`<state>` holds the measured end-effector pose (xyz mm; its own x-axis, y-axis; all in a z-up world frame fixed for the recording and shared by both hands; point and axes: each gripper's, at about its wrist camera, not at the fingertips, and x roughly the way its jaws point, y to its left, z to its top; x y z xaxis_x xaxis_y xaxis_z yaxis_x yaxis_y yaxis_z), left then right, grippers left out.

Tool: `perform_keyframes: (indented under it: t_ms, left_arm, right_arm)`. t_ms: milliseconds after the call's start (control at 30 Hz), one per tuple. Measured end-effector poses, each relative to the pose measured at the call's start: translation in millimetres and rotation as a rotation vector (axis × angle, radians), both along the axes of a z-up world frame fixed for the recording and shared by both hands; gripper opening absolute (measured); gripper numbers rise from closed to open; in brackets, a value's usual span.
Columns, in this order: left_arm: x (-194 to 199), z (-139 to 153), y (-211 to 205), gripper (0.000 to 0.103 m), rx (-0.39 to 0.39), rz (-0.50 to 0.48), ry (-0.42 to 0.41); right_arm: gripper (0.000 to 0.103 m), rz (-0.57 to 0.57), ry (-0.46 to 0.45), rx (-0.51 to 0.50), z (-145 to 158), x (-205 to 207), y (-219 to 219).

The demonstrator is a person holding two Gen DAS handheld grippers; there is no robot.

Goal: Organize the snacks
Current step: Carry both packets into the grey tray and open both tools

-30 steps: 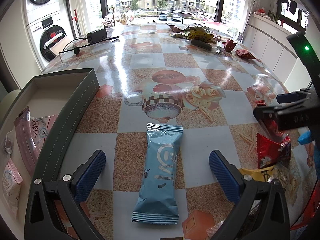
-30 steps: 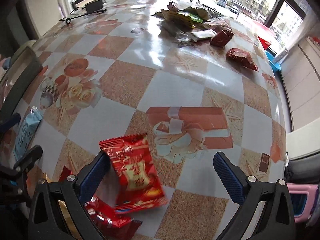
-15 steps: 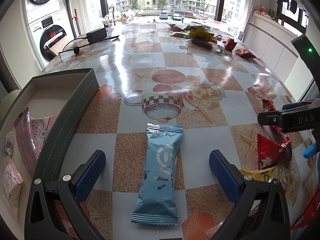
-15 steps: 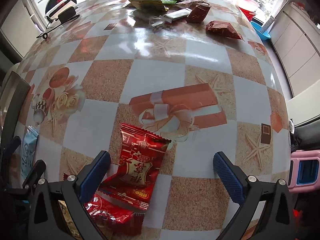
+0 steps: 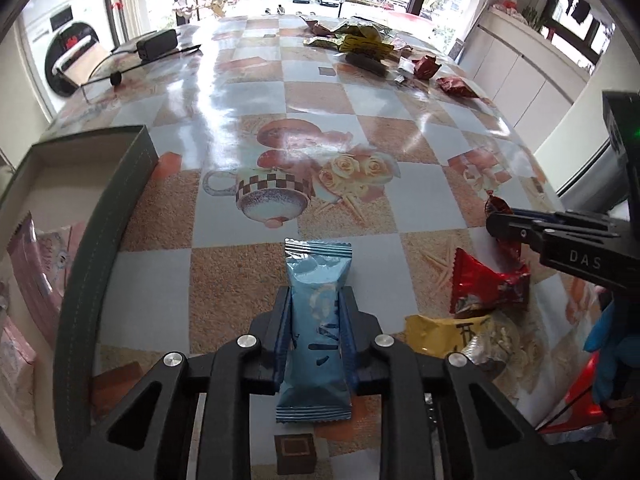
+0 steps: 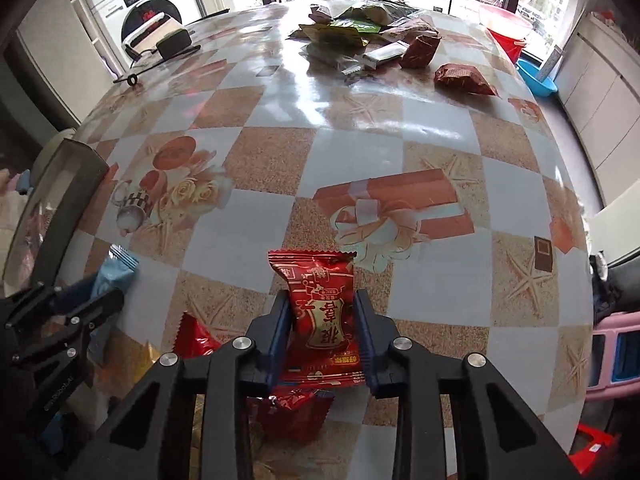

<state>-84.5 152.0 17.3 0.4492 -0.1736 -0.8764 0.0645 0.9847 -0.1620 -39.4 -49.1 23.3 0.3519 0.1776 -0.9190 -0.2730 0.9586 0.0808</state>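
Note:
My left gripper (image 5: 315, 322) is shut on a light blue snack packet (image 5: 316, 312) that lies lengthwise on the checked tablecloth. My right gripper (image 6: 322, 328) is shut on a red snack packet (image 6: 322, 304) with gold print. In the left wrist view the right gripper (image 5: 560, 236) shows side-on at the right edge. An open dark green box (image 5: 100, 216) with pink packets (image 5: 36, 268) inside stands to the left. In the right wrist view the left gripper (image 6: 60, 320) and the blue packet (image 6: 114, 270) show at the lower left.
More red packets (image 5: 486, 284) and a yellow packet (image 5: 448, 332) lie at the near right. A pile of mixed snacks (image 6: 360, 40) sits at the far side. A black adapter with cable (image 5: 156, 44) lies far left. A washing machine (image 6: 132, 4) stands beyond the table.
Both grippers have gone from wide open to shut: the left on the blue packet, the right on the red packet. The right gripper swung to face the red packet squarely.

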Motion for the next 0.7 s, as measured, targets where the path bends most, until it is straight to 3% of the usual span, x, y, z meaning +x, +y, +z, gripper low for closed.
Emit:
perform_keyframes:
  t_ms: [167, 367, 400, 467, 500, 667, 700]
  left_arm:
    - [-6, 5, 9, 0.025, -0.015, 0.043, 0.002]
    - [-18, 23, 11, 0.025, 0.008, 0.043, -0.042]
    - [-20, 27, 12, 0.025, 0.01, 0.041, -0.051]
    - [-25, 32, 13, 0.025, 0.013, 0.035, -0.066]
    - [-28, 35, 13, 0.025, 0.017, 0.033, -0.073]
    - [-36, 45, 18, 0.025, 0.016, 0.039, -0.097]
    - [-37, 46, 20, 0.025, 0.015, 0.042, -0.098]
  right_arm:
    - [0.027, -0.01, -0.014, 0.078, 18, -8, -5]
    - [0.027, -0.006, -0.003, 0.046, 19, -4, -1]
    - [0.029, -0.013, 0.018, 0.04, 13, 2, -3]
    - [0.054, -0.034, 0.039, 0.034, 6, 6, -6]
    - [0.075, -0.039, 0.034, 0.027, 4, 7, -6]
    - [0.076, -0.028, 0.015, -0.042, -5, 13, 1]
    - [0.069, -0.029, 0.022, -0.058, -8, 15, 2]
